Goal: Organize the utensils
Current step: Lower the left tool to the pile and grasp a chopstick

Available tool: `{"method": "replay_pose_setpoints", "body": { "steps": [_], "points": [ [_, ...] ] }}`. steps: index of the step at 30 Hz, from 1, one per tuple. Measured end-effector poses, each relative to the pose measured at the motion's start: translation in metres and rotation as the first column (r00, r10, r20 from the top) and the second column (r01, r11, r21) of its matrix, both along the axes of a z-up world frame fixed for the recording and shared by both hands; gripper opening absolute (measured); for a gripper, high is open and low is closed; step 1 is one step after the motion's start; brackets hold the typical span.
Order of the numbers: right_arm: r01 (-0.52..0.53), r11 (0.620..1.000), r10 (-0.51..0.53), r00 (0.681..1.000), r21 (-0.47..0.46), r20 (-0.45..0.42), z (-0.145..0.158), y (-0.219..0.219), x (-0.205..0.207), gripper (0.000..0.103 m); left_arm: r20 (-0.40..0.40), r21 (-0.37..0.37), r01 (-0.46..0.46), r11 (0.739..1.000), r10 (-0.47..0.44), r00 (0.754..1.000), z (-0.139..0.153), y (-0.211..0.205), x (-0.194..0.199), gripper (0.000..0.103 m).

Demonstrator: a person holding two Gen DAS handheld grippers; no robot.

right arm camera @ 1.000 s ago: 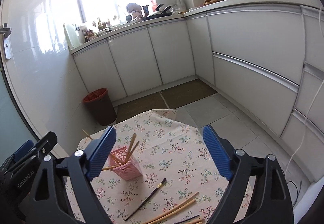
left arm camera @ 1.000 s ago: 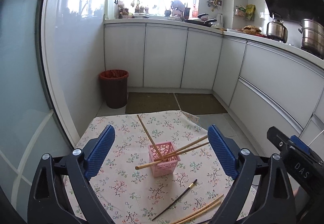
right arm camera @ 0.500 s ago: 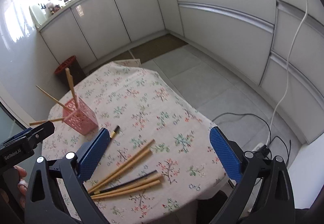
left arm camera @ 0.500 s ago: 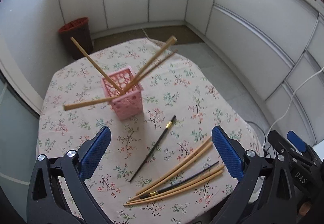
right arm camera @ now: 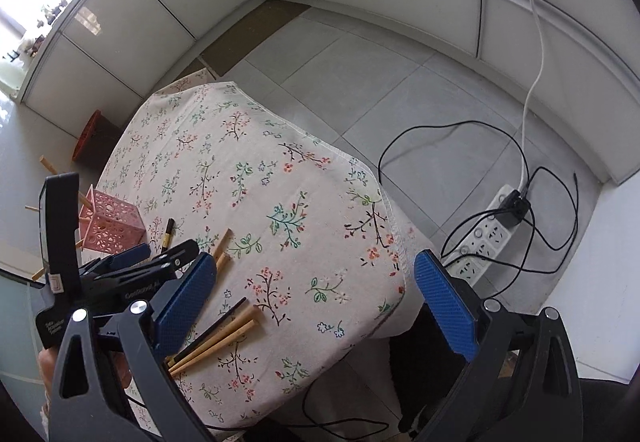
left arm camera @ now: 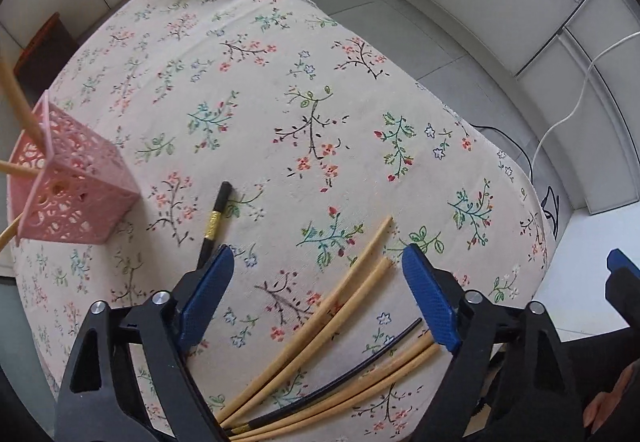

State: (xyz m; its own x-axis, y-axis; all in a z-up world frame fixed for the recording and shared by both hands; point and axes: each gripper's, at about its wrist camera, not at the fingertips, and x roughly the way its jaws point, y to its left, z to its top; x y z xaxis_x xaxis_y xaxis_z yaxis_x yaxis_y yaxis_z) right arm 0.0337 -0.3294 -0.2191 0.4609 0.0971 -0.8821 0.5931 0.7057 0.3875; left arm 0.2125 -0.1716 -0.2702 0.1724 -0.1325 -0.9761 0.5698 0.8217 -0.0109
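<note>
On the floral tablecloth (left arm camera: 320, 90), loose wooden chopsticks (left arm camera: 340, 306) and a black chopstick (left arm camera: 352, 366) lie fanned and overlapping between the spread, empty fingers of the left gripper (left arm camera: 316, 302). A second black chopstick (left arm camera: 214, 222) lies near the pink lattice holder (left arm camera: 76, 198), which already contains several sticks. The right gripper (right arm camera: 316, 298) hovers spread and empty. Risk: closing on overlapped sticks may pinch several or scatter them over the table edge.
</note>
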Motion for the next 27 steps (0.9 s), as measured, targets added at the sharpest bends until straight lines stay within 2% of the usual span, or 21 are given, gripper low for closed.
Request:
{"method": "replay_pose_setpoints", "body": {
  "steps": [5, 8, 12, 16, 19, 23, 27],
  "points": [
    [-0.006, 0.999, 0.007, 1.0, 0.039, -0.029, -0.008, -0.004, 0.002, 0.096, -0.089, 0.019, 0.006, 1.0, -0.004, 0.996, -0.025, -0.012, 0.012, 0.056],
    [-0.012, 0.999, 0.013, 0.999, 0.044, -0.036, -0.01, -0.003, 0.005, 0.096, -0.089, 0.037, 0.005, 0.999, -0.002, 0.996, -0.032, -0.013, 0.016, 0.051],
    [-0.024, 0.998, 0.027, 0.998, 0.059, -0.053, -0.013, 0.001, 0.009, 0.096, -0.078, 0.061, 0.008, 0.998, -0.003, 0.997, -0.03, -0.009, 0.019, 0.031],
    [-0.039, 0.998, 0.043, 0.997, 0.054, -0.066, -0.016, 0.009, 0.017, 0.096, -0.086, 0.067, 0.015, 0.998, -0.01, 0.996, -0.029, 0.003, 0.021, 0.027],
    [-0.047, 0.998, 0.05, 0.996, 0.041, -0.067, -0.016, 0.02, 0.026, 0.096, -0.051, 0.084, 0.04, 0.996, -0.036, 0.998, -0.027, 0.011, 0.017, 0.012],
    [-0.071, 0.996, 0.075, 0.994, 0.053, -0.077, -0.022, 0.038, 0.044, 0.096, 0.003, 0.053, 0.052, 0.997, -0.052, 0.999, -0.018, 0.032, 0.009, 0.009],
    [-0.073, 0.994, 0.08, 0.993, 0.076, -0.089, -0.029, 0.055, 0.061, 0.096, 0.115, 0.005, 0.03, 1.0, -0.03, 0.993, 0.007, 0.058, 0.011, 0.005]
  ]
}}
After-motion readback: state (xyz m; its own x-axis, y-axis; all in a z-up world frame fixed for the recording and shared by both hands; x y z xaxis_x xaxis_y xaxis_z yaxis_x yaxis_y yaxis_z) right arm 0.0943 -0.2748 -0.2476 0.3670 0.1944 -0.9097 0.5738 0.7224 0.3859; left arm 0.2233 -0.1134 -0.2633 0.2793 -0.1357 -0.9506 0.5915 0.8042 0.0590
